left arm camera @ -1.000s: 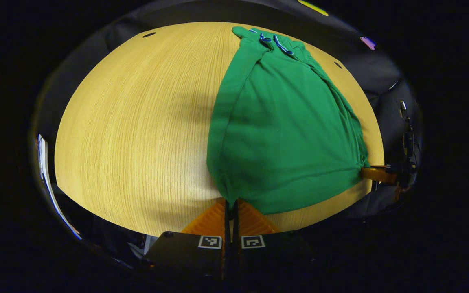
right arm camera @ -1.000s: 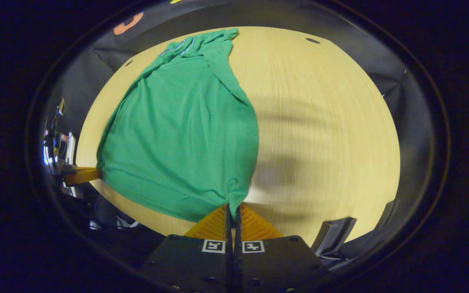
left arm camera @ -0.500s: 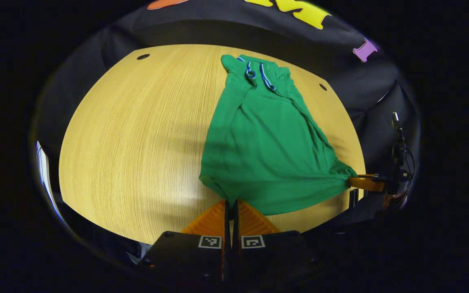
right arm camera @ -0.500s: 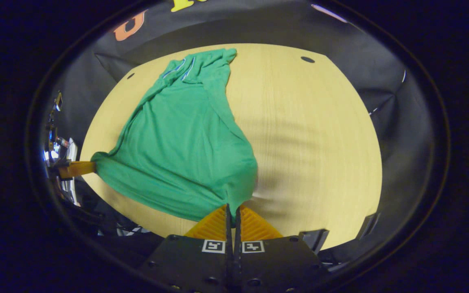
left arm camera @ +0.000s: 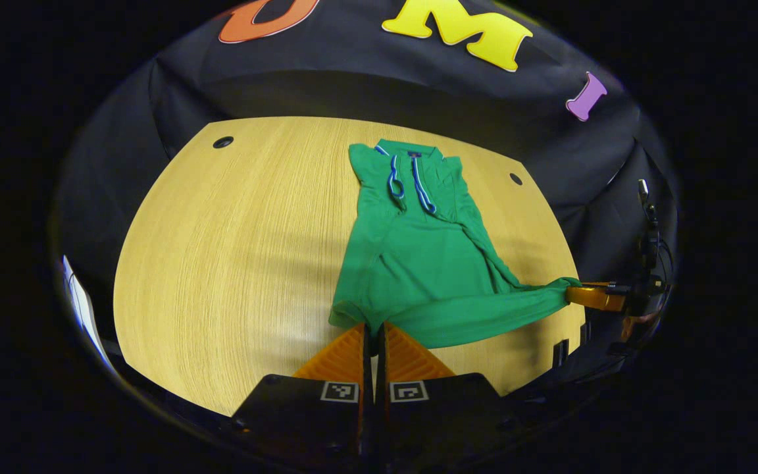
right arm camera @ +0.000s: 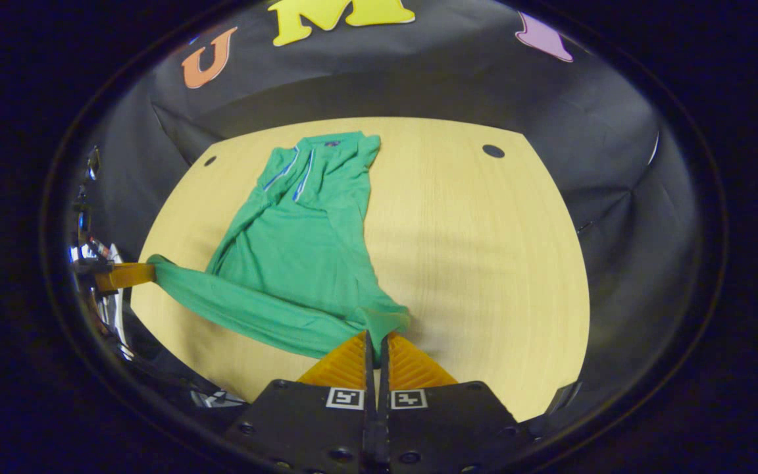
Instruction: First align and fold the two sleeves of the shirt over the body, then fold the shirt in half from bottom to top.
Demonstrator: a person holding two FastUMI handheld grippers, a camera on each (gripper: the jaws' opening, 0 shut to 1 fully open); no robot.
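We see one green short-sleeved shirt with blue-and-white collar trim [left arm camera: 418, 263] lying lengthwise on the one pale wood-grain table [left arm camera: 221, 250], collar toward the far edge. Our left gripper [left arm camera: 372, 332] pinches one bottom corner of the hem with its jaws pressed together, and our right gripper [right arm camera: 376, 339] pinches the other corner likewise. The hem hangs lifted between the two grippers.
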